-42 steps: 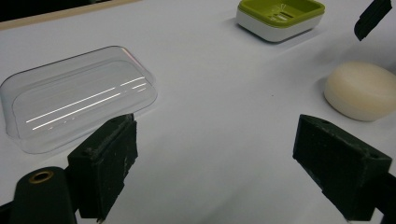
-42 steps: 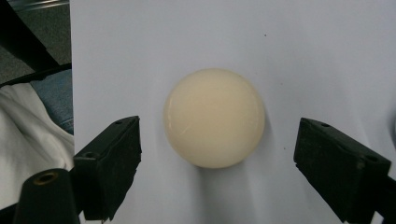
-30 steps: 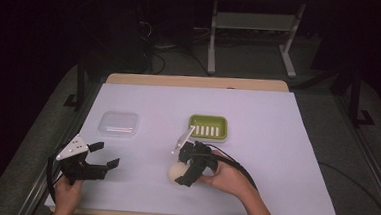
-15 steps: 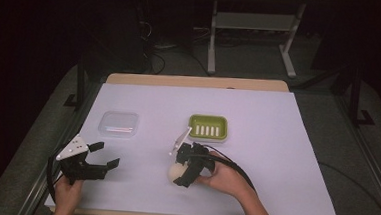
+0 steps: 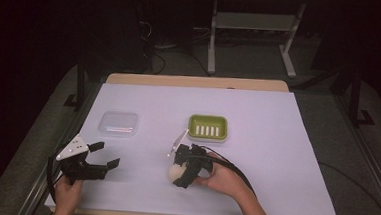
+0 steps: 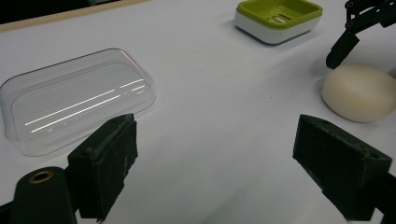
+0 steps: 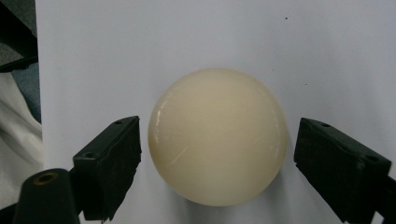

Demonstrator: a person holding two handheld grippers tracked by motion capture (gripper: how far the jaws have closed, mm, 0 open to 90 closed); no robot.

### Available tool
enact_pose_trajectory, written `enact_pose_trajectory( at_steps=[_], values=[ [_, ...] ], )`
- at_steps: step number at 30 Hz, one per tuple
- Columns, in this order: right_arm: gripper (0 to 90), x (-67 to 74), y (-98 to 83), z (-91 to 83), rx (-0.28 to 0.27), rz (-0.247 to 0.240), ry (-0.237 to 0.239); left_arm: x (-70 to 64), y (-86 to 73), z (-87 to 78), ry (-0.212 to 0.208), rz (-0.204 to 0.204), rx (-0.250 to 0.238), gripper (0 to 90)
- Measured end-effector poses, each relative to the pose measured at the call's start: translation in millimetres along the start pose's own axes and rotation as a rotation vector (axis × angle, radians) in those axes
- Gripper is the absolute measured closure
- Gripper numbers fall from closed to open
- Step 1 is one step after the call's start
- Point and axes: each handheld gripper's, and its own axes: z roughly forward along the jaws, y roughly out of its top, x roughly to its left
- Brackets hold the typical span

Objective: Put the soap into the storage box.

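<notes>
My right gripper (image 7: 212,154) is straddling the cream soap bar (image 7: 217,136) near the table's (image 5: 285,158) front edge, jaws wide, not gripping. My left gripper (image 5: 97,158) is hovering wide open at the front-left corner. Farther back are sitting the clear lid (image 5: 120,123) and green soap dish (image 5: 207,126).

Lab / data-capture rig, not a home.
Counter (image 5: 276,143) covered in plain white sheet, dark unlit room around it, cables (image 5: 154,45) on grey floor (image 5: 251,61) behind counter, metal stand (image 5: 253,28) behind counter.
</notes>
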Motion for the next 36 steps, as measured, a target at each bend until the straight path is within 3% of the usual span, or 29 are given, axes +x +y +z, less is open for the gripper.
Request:
enact_pose_trajectory(
  at_steps=[26,36],
  values=[
    [14.4,2.1,1.7,13.2,0.026,-0.011,-0.008,0.4,0.3,-0.5,0.005,0.008,-0.003,13.2],
    [19.2,2.3,1.4,14.8,0.042,-0.02,-0.014,0.4,0.6,-0.7,0.006,0.009,-0.001,13.2]
  ],
)
